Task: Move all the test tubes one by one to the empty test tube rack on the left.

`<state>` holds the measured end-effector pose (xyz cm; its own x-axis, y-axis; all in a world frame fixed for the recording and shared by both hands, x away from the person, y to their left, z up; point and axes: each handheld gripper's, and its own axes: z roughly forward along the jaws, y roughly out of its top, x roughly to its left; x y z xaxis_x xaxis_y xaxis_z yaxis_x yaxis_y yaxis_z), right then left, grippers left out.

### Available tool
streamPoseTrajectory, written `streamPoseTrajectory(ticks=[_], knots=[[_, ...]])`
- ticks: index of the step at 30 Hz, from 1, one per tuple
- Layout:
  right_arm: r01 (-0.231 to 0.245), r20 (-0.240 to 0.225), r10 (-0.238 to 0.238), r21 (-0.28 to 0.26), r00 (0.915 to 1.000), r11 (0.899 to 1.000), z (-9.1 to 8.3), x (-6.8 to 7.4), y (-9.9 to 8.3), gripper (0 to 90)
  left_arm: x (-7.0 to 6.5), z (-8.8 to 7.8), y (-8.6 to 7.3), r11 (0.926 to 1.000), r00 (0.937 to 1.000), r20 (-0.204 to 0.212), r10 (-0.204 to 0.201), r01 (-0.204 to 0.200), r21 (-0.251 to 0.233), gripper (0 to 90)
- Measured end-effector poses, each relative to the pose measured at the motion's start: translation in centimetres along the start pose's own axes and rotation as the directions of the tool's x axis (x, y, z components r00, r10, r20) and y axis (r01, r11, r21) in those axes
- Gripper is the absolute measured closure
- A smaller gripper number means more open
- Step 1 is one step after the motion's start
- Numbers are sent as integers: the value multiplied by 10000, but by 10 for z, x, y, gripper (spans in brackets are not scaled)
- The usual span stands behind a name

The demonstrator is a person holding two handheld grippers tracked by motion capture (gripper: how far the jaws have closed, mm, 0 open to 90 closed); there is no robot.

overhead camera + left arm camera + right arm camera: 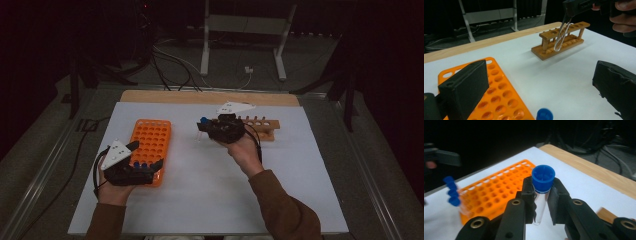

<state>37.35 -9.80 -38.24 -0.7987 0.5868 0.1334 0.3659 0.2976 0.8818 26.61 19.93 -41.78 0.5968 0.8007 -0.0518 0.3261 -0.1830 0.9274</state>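
Worktop (210, 200) lay white under both arms, an orange rack (151, 140) at its left and a wooden stand (260, 127) farther right. Right claw (541, 202) was clamped on a blue-capped tube (541, 195), held in the air between stand and rack, seemingly mid-transfer. Left claw (534, 85) stood wide open and empty at the rack's near end. Next, I judged, the tube needed lining up over a free hole.

Clear tube (540, 205) with blue cap (543, 178); orange rack (151, 145); brown wooden rack (260, 127); black tongs (541, 210); white desk (210, 190).
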Motion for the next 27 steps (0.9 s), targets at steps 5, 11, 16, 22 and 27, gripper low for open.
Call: streamPoseTrajectory(ticks=[5, 11, 16, 22, 27], knots=[[201, -420, -199, 43, 9989, 9998, 4, 13, 4, 772, -5, 7, 6, 9998, 10000, 71, 61, -62, 176, 13], [366, -950, -355, 100, 9948, 9993, 9, 29, 8, 772, -11, 14, 14, 9997, 9999, 50, 106, -107, 207, 53], [542, -1365, -516, 152, 9893, 9984, 13, 42, 12, 772, -22, 24, 20, 9986, 9990, -42, 441, -439, 286, 127], [867, -1735, -819, 204, 9814, 9960, 15, 55, 14, 771, -27, 33, 25, 9974, 9972, 344, 657, -666, 259, 408], [915, -1976, -857, 205, 9765, 9956, 16, 59, 15, 771, -28, 35, 26, 9959, 9948, 608, 822, -844, 340, 619]])
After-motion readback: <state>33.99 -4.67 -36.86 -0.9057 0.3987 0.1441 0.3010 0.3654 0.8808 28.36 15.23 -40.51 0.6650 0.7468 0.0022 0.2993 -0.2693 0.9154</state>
